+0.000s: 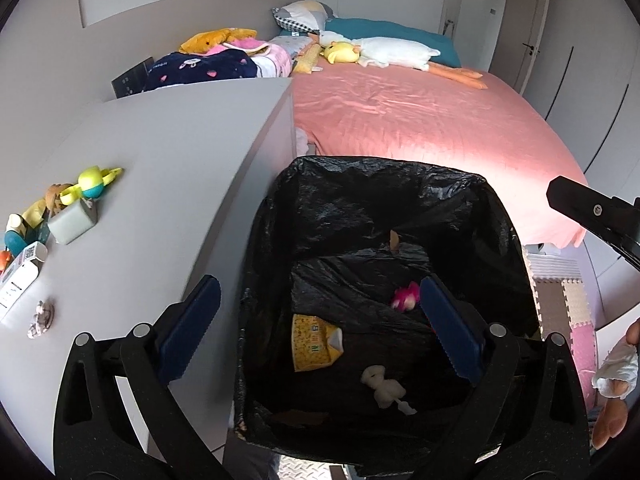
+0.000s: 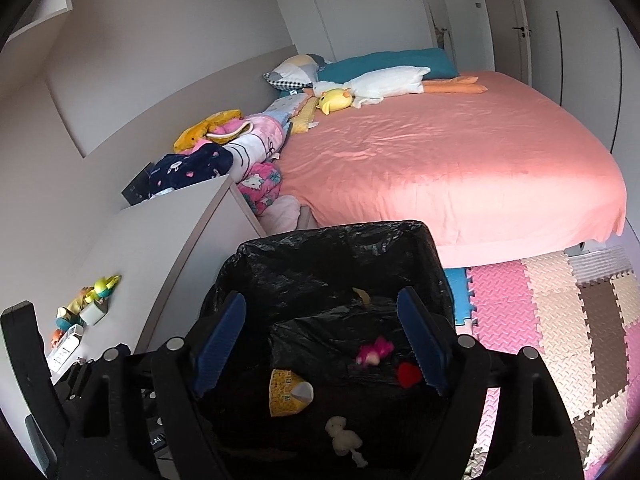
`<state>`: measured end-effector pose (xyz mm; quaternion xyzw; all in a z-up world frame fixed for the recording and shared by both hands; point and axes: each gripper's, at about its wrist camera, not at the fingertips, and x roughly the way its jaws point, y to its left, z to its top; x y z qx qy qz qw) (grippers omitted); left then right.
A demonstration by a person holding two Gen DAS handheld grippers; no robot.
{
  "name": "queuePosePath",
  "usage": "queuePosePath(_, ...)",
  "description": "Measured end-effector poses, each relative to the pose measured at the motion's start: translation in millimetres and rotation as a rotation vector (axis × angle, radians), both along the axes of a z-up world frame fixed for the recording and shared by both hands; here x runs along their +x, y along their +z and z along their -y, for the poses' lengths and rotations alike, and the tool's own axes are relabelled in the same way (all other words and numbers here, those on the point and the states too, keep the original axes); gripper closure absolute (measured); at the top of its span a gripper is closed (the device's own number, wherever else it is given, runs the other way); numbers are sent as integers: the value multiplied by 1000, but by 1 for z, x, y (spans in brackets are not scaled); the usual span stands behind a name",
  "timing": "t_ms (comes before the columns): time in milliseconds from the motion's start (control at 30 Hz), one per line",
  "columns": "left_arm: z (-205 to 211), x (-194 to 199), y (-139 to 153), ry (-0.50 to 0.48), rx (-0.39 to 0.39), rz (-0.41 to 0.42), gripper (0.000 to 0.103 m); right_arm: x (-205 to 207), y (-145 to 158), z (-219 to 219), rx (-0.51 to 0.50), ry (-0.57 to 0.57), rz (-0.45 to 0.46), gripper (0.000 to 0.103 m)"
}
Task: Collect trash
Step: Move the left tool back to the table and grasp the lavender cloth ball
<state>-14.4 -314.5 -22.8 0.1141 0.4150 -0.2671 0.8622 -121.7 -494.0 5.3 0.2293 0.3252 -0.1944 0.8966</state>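
Both grippers hang over the mouth of a bin lined with a black trash bag (image 1: pixel 360 208), and both sets of blue-padded fingers stand wide apart with nothing between them. The left gripper (image 1: pixel 320 328) tilts down into the bin, its left finger over the edge of the grey surface (image 1: pixel 160 168) and its right finger over the bag's inside. The right gripper (image 2: pixel 322 344) points down likewise, both fingers above the bag's opening. In the bottom of the bag lie a yellow carton (image 1: pixel 314 342), a crumpled white tissue (image 1: pixel 382 388), a pink scrap (image 1: pixel 404 298) and, in the right wrist view, a red scrap (image 2: pixel 408 374). The grey surface just left of the bin carries a yellow and teal toy (image 1: pixel 94 182), a small pale box (image 1: pixel 72 222) and other small items near its left edge; most of its top is bare. Beyond the bin stands a bed (image 1: pixel 420 120) with a pink sheet, a white goose plush (image 1: pixel 384 50) and pillows at its head. Foam floor mats (image 2: pixel 560 320) lie to the right of the bin.
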Motion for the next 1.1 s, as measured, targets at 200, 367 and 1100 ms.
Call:
queuePosePath(200,-22,6,4,42,1,8,7,11,3,-17,3,42,8,24)
queuePosePath(367,-52,15,9,101,0,21,7,24,3,-43,5,105,21,24)
queuePosePath(1100,-191,55,-2,388,45,32,24,86,-7,-161,38,395,51,24)
